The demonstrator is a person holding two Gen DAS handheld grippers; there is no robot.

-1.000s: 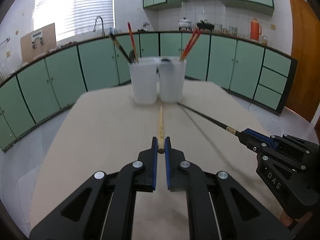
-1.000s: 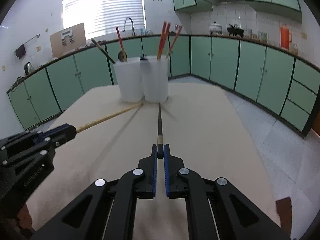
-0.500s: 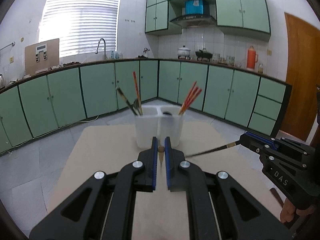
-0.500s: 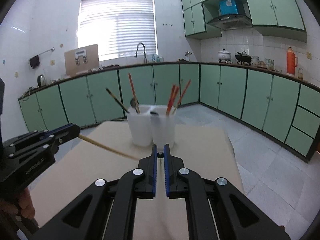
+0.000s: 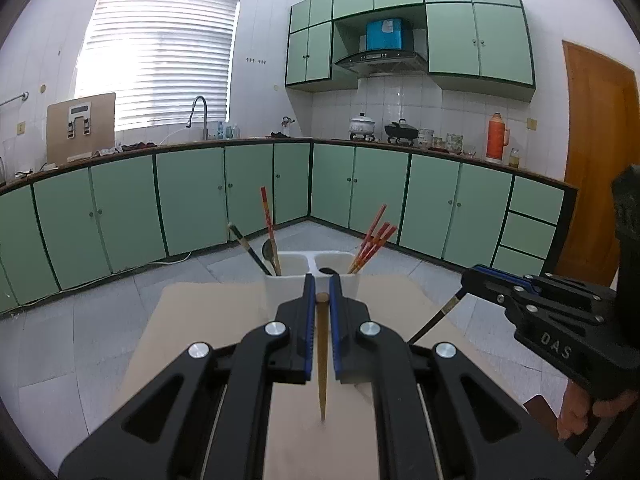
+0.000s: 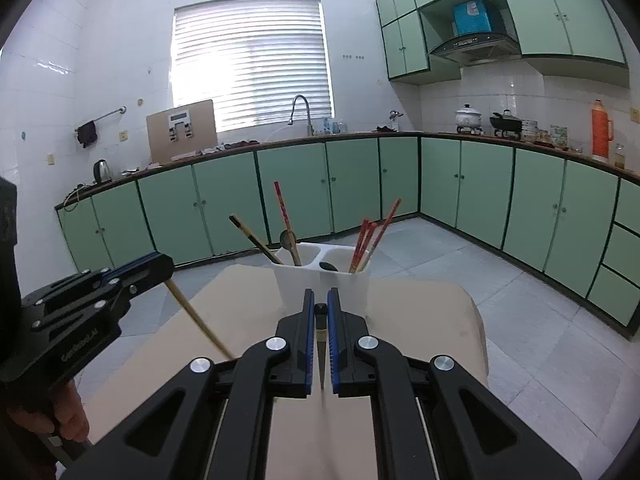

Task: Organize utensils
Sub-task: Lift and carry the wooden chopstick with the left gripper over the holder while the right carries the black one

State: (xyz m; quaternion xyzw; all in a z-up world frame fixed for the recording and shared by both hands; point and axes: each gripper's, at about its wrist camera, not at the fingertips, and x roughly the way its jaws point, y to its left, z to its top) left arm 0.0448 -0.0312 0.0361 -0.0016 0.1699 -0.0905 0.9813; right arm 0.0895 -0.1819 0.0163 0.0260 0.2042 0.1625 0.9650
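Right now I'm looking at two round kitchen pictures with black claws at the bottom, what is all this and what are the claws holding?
No robot here: a person holds a two-finger gripper in each hand, and a fisheye camera on each looks forward along its fingers. That gives two pictures of one scene.

In the left camera's view, the left gripper is shut on a light wooden chopstick, its thin end pointing down toward the beige table. The right gripper shows at the side with a dark chopstick.

The right camera's view looks along that right gripper, clamped on the dark chopstick; the left one appears at its left edge.

On the table stands a white two-compartment holder. One side holds red chopsticks; the other holds a red one, a dark one and a spoon.
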